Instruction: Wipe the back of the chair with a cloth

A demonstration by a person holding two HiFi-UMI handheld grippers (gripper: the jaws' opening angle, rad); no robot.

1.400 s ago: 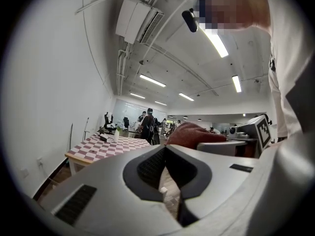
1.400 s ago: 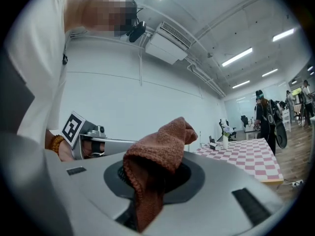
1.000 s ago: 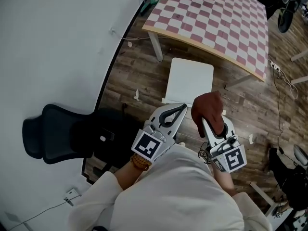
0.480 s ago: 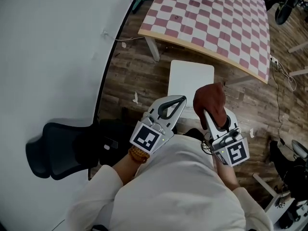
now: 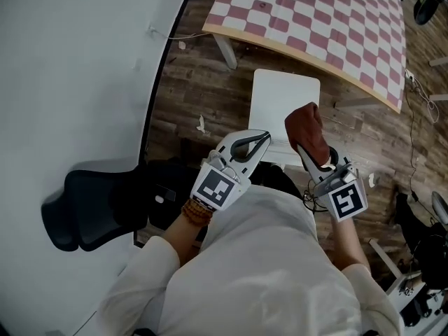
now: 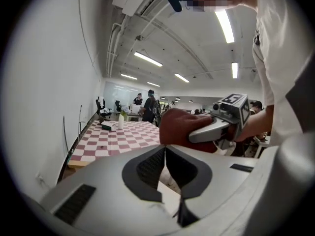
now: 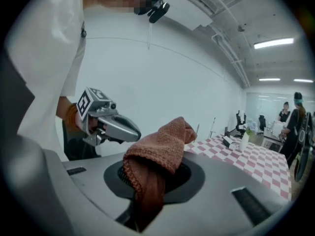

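A white chair (image 5: pixel 283 102) stands on the wood floor just ahead of me, with only its seat plainly showing. My right gripper (image 5: pixel 301 144) is shut on a brown cloth (image 5: pixel 306 126), which bunches up over its tips above the seat's near right edge. From the right gripper view the cloth (image 7: pixel 158 150) drapes over the jaws and hides the pads. My left gripper (image 5: pixel 263 136) is shut and empty, level with the right one and to its left, near the seat's near edge. Its jaws (image 6: pixel 165 148) meet with nothing between them.
A table with a red-and-white check top (image 5: pixel 322 21) stands beyond the chair. A black office chair (image 5: pixel 87 208) sits at the left against the white wall (image 5: pixel 77 68). Cables and more furniture lie at the right edge (image 5: pixel 420 229). People stand far off in the room (image 6: pixel 147 104).
Both grippers have moved forward and down toward the white chair's seat. The cloth has stayed in the right gripper. The left jaws have stayed shut.
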